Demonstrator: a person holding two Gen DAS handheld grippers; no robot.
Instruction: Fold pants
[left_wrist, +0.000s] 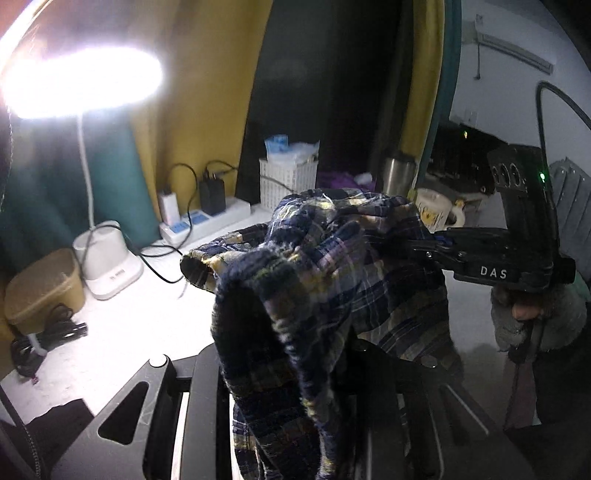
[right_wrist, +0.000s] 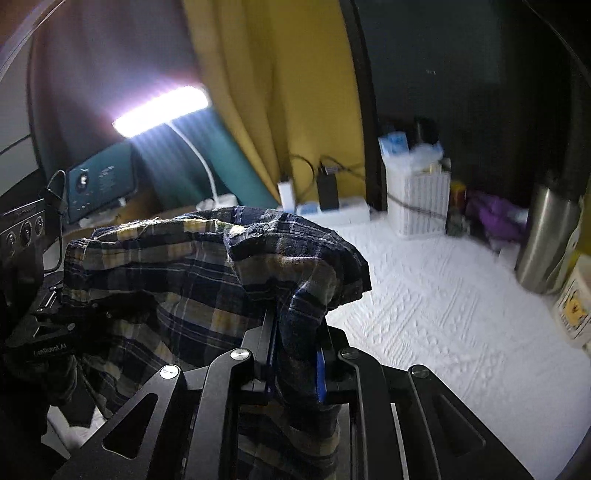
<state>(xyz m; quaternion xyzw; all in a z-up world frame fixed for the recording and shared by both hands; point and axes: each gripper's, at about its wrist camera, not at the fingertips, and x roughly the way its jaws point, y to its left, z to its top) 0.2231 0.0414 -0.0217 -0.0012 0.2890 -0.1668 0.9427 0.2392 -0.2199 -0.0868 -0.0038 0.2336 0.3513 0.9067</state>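
The pants (left_wrist: 325, 266) are navy and yellow plaid cloth, bunched and held up in the air above a white table (right_wrist: 424, 306). My left gripper (left_wrist: 295, 369) is shut on a thick fold of the pants, which drapes over and hides its fingers. My right gripper (right_wrist: 295, 332) is shut on another bunch of the pants (right_wrist: 207, 266), with cloth pinched between its blue-padded fingers (right_wrist: 320, 369). In the left wrist view the right gripper (left_wrist: 417, 247) comes in from the right and bites the cloth. In the right wrist view the left gripper (right_wrist: 70, 317) is at the left, mostly hidden.
A lit desk lamp (left_wrist: 107, 266) stands at the back left. A power strip (left_wrist: 207, 221) with chargers, a white basket (left_wrist: 288, 181), a steel flask (right_wrist: 546, 236), a mug (left_wrist: 439, 212) and a tan box (left_wrist: 44, 288) line the table's far side.
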